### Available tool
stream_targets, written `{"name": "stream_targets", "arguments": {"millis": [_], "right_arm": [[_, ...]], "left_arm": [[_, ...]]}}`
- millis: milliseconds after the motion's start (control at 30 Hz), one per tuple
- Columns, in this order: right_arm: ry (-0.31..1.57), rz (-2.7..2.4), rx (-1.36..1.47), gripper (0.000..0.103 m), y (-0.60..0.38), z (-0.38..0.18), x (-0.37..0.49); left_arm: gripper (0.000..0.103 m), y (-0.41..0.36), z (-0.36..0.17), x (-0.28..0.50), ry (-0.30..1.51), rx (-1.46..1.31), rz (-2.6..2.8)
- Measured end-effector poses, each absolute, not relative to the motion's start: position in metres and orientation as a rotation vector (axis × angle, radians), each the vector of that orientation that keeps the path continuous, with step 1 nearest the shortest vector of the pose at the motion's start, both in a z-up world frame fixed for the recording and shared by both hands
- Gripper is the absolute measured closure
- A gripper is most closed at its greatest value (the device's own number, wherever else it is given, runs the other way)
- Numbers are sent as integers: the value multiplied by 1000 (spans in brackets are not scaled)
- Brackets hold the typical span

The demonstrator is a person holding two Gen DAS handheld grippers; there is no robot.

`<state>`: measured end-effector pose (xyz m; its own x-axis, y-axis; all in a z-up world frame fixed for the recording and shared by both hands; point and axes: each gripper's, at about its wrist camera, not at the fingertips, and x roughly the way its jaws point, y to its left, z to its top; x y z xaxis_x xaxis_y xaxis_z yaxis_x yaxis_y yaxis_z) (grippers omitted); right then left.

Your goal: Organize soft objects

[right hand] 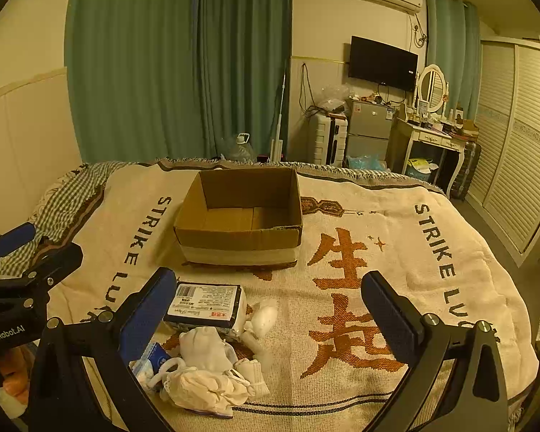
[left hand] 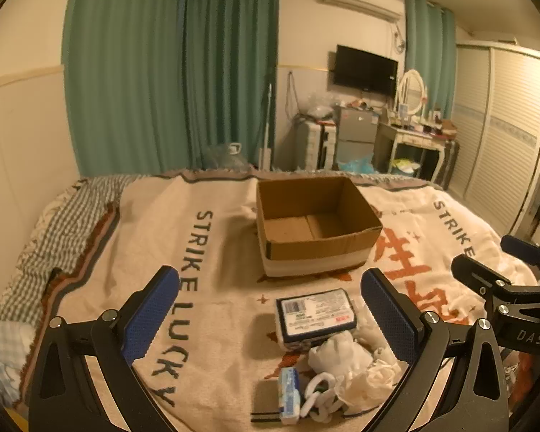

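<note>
An open, empty cardboard box (left hand: 315, 225) (right hand: 241, 216) stands on the bed blanket. In front of it lies a tissue pack with a dark-edged label (left hand: 315, 313) (right hand: 207, 304). Nearer me is a heap of crumpled white soft items (left hand: 345, 363) (right hand: 212, 370) and a small blue-white packet (left hand: 289, 394) (right hand: 151, 358). My left gripper (left hand: 270, 309) is open above the pile, empty. My right gripper (right hand: 270, 309) is open and empty, with the pile by its left finger. Each gripper shows at the edge of the other view: right (left hand: 504, 280), left (right hand: 21, 262).
The beige blanket (right hand: 396, 270) with "STRIKE LUCKY" lettering covers the bed; a checked sheet (left hand: 54, 223) shows at the left edge. Behind are green curtains (left hand: 169, 72), a wall TV (right hand: 383, 63), a dressing table (right hand: 435, 133), a small fridge, a suitcase and a wardrobe at the right.
</note>
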<state>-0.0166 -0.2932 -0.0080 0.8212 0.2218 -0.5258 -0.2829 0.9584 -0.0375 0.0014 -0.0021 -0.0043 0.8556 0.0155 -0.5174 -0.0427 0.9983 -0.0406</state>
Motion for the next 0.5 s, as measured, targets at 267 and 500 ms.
{"name": "stream_targets", "arguments": {"millis": [267,500], "right_arm": [[549,273,-116,0,-293,-13,-13],[553,276,-117,0,-294,-13,-12]], "left_arm": [[0,-1,-5,2,545,-50,31],[0,0,-5,0,548,-58,35]]}}
